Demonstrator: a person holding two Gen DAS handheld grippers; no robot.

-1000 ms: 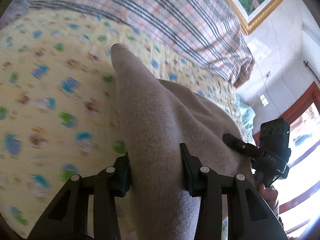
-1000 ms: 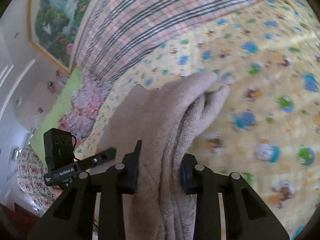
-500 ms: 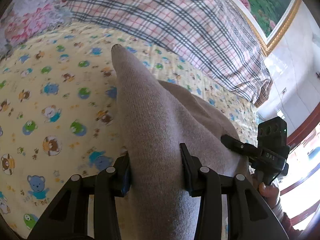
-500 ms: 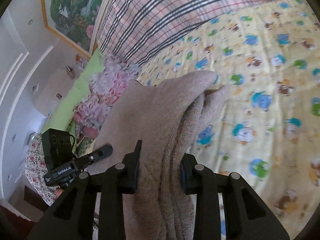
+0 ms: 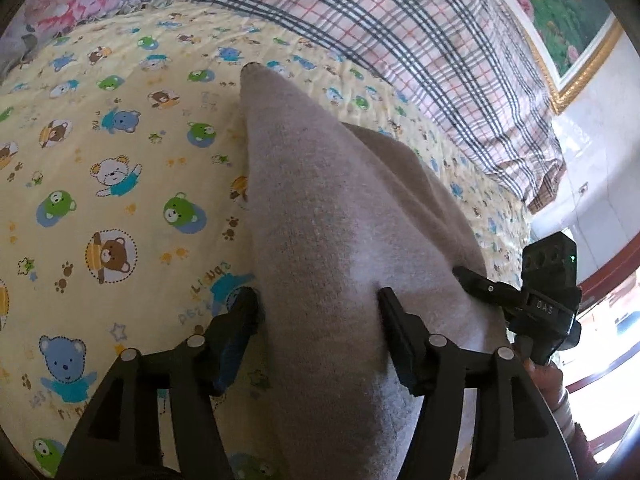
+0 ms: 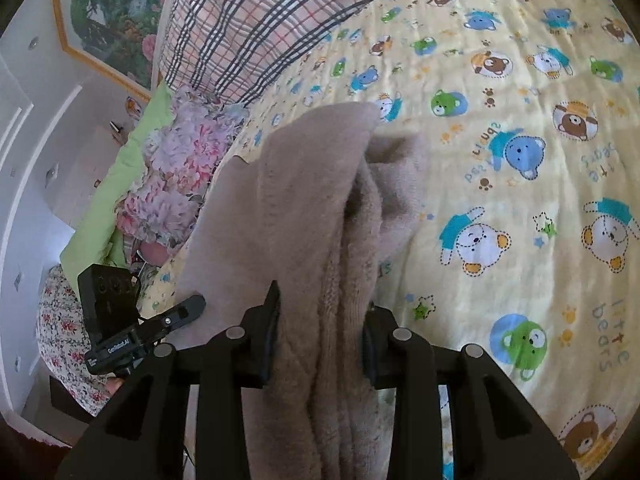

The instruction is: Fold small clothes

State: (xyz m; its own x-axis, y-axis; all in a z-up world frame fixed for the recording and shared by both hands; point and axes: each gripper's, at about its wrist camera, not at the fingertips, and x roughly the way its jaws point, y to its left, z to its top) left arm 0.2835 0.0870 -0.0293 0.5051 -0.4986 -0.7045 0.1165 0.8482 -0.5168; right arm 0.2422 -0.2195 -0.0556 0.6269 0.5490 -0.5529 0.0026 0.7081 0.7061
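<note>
Your left gripper (image 5: 316,312) had just been opening, its 2 jaws wide around the beige garment (image 5: 320,240) at frame centre. Your right gripper (image 6: 320,320) had eased slightly but pinched the bunched cloth above the bear-print sheet (image 6: 520,160).

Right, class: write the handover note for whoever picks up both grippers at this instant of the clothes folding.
Left gripper: jaws have just been opening, with the beige knit garment between them and the grip loosening.
Right gripper: shut on the garment's bunched layers.
The garment stretches ahead of both grippers over the bear-print sheet.
Done: garment gathered up. Left: probably lay it down, release, flatten the fold.
</note>
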